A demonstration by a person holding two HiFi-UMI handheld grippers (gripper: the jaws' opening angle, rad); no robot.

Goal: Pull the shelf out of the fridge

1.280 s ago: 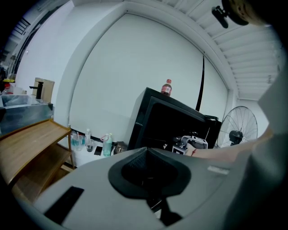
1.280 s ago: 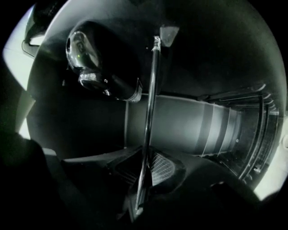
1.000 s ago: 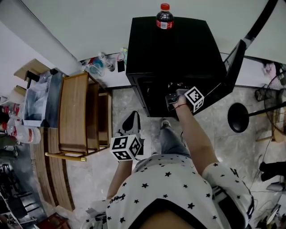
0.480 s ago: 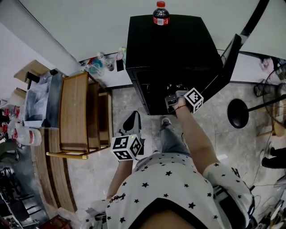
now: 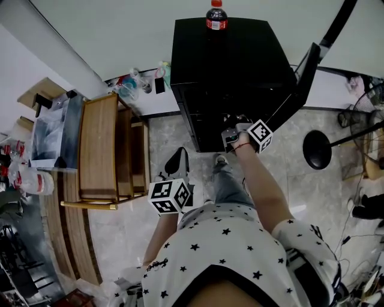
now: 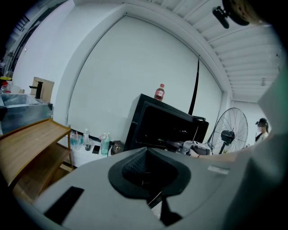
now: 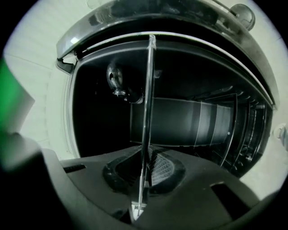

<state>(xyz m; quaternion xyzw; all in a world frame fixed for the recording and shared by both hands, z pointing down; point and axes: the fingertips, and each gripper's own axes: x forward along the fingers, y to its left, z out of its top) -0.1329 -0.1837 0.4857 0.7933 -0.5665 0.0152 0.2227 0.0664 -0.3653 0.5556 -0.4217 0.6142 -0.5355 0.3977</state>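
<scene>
**Right tongs clamp glass shelf at mouth of open fridge**

Nearest the camera, a person in a star-print shirt (image 5: 231, 252) stands over a pale tiled floor (image 5: 180, 135). The left gripper (image 5: 177, 160) hangs out in front of the body, over the floor and well short of the fridge. Its jaws are pressed together with nothing between them.

Farther out and to the right, an outstretched arm carries the right gripper (image 5: 231, 138) to the fridge's open front. There its jaws pinch the front edge of the glass shelf (image 7: 147, 112). The right gripper view shows that pane edge-on, a thin bright line running from between the pads back into the dark cabinet. The shelf sits inside the fridge, with only its near edge at the opening, in the grip.

The black fridge (image 5: 234, 66) stands against the far white wall, its door (image 5: 300, 84) swung open to the right. A cola bottle (image 5: 216, 15) stands upright on its top, at the far edge.

Left of the fridge are small bottles (image 5: 129, 84) on a low ledge and, nearer, a wooden rack (image 5: 99, 156). A fan (image 6: 229, 134) stands to the right.
</scene>
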